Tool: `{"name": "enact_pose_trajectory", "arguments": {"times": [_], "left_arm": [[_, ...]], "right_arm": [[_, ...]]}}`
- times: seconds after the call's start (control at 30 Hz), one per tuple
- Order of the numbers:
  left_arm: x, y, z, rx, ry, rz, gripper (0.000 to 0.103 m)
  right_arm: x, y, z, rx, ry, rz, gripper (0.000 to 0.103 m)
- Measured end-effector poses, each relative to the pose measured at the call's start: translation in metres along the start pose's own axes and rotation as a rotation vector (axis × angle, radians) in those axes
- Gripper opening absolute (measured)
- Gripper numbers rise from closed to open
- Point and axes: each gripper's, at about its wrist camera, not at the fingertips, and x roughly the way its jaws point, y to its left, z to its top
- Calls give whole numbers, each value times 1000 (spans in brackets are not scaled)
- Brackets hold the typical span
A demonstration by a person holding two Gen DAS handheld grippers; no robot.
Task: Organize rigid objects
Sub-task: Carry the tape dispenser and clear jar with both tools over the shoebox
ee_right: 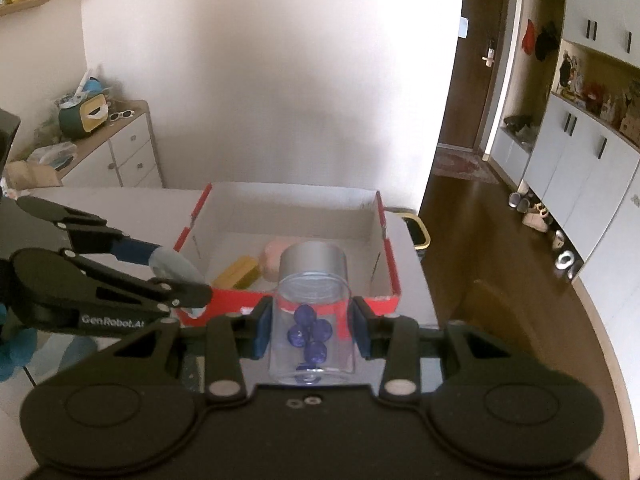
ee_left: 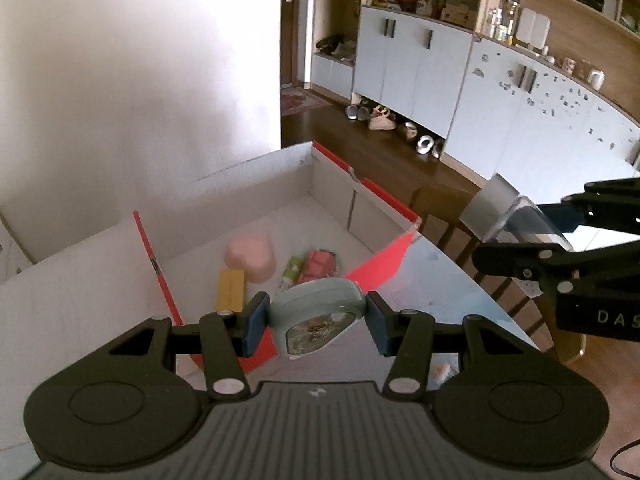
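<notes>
My left gripper (ee_left: 316, 324) is shut on a pale green tin (ee_left: 320, 314) with a picture on its face, held above the near red edge of an open white cardboard box (ee_left: 256, 184). My right gripper (ee_right: 312, 330) is shut on a clear jar (ee_right: 312, 320) with a silver lid and several blue marbles inside, held in front of the same box (ee_right: 292, 204). Inside the box lie a pink heart-shaped box (ee_left: 252, 258), a yellow block (ee_left: 231, 290) and a red-and-green packet (ee_left: 314, 266). The jar also shows in the left wrist view (ee_left: 508, 212).
The box stands on a glass-topped table (ee_left: 448, 280) next to a white wall. A wooden chair (ee_left: 444, 200) stands past the table's right edge. A low cabinet (ee_right: 116, 152) with clutter is at the far left. Shoes (ee_left: 380, 118) line the floor by white cupboards.
</notes>
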Motion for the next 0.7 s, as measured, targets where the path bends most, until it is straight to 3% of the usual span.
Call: {"name": "enact_pose_trajectory", "arguments": {"times": [0.7], "left_arm": [[112, 39, 72, -71, 80, 87, 51]], "right_arm": [[107, -34, 27, -25, 63, 43, 40]]}}
